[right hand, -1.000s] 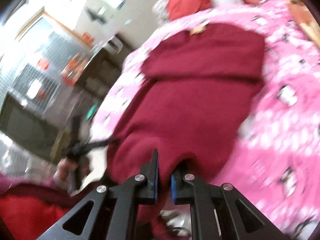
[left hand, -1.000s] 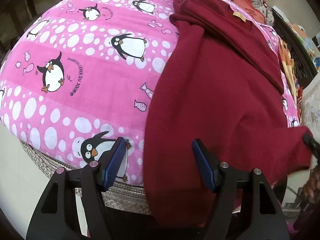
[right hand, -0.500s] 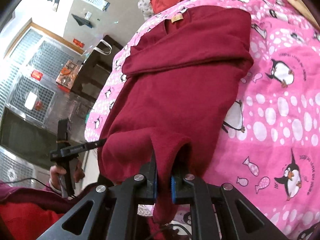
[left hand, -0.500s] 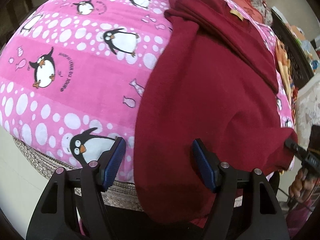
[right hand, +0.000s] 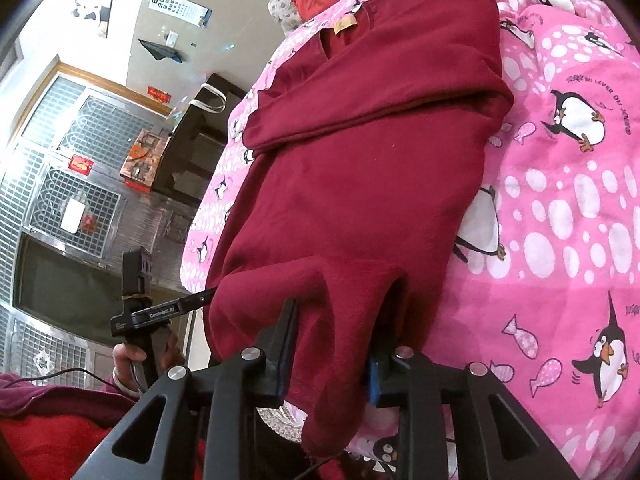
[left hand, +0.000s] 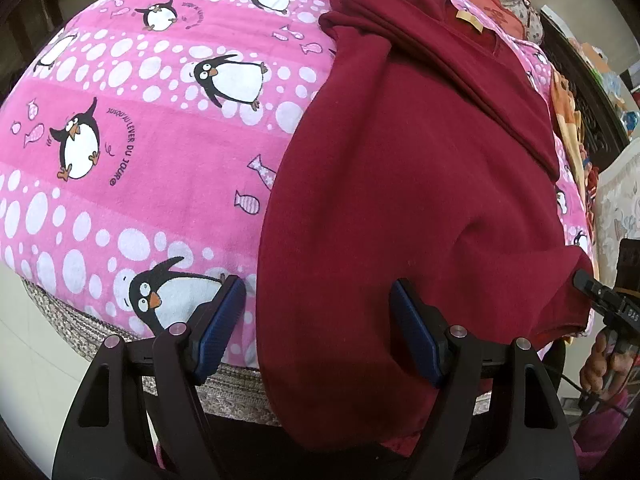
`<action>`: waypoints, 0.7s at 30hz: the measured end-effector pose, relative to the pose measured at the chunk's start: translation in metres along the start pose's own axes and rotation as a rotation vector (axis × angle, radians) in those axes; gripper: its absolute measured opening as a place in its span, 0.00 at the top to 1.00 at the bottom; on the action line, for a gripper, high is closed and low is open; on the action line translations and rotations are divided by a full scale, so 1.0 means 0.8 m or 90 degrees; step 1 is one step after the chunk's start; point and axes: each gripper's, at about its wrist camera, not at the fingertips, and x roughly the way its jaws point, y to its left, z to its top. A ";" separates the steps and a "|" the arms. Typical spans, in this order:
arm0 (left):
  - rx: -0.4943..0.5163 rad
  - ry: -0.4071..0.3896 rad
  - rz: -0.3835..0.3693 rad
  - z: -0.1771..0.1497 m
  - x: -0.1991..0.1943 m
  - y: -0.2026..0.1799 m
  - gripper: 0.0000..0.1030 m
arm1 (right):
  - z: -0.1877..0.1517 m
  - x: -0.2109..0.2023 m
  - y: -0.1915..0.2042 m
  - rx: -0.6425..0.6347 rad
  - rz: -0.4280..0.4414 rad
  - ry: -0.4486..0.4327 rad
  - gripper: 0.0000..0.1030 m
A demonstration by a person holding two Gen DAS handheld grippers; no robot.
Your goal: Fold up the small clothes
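Maroon sweater (left hand: pixel 400 184) spread along the pink penguin blanket (left hand: pixel 140 152), sleeves folded across the chest up at twelve o'clock, tan neck label (left hand: pixel 469 21) at one o'clock, hem draped over the bed's edge at six. Left gripper (left hand: pixel 318 330) spread wide, blue pads (left hand: pixel 222 322) either side of the hem's left part, pinching nothing. Over on the right, right gripper (right hand: pixel 330 354) partly parted, a fold of hem bunched between the jaws, firm pinch or loose: cannot tell
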 end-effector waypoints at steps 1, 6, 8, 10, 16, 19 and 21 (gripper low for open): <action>0.001 0.001 0.000 0.000 0.000 0.000 0.26 | -0.001 0.000 0.000 -0.001 0.001 0.001 0.74; 0.016 0.007 0.005 -0.003 0.000 -0.002 0.26 | -0.005 0.003 0.001 -0.013 0.005 0.003 0.74; 0.019 0.009 0.008 -0.004 0.000 -0.004 0.26 | -0.007 0.004 0.002 -0.018 0.007 0.005 0.74; 0.027 0.014 0.007 -0.006 0.000 -0.007 0.26 | -0.008 0.005 0.005 -0.030 0.003 0.004 0.74; 0.071 0.019 -0.003 -0.013 0.000 -0.015 0.39 | -0.010 0.011 0.008 -0.031 0.027 0.007 0.77; 0.070 0.019 -0.015 -0.012 -0.002 -0.015 0.78 | -0.010 0.012 0.010 -0.031 0.034 0.004 0.87; 0.067 0.026 -0.047 -0.008 -0.003 -0.016 0.90 | -0.006 0.010 0.016 -0.043 0.040 0.001 0.92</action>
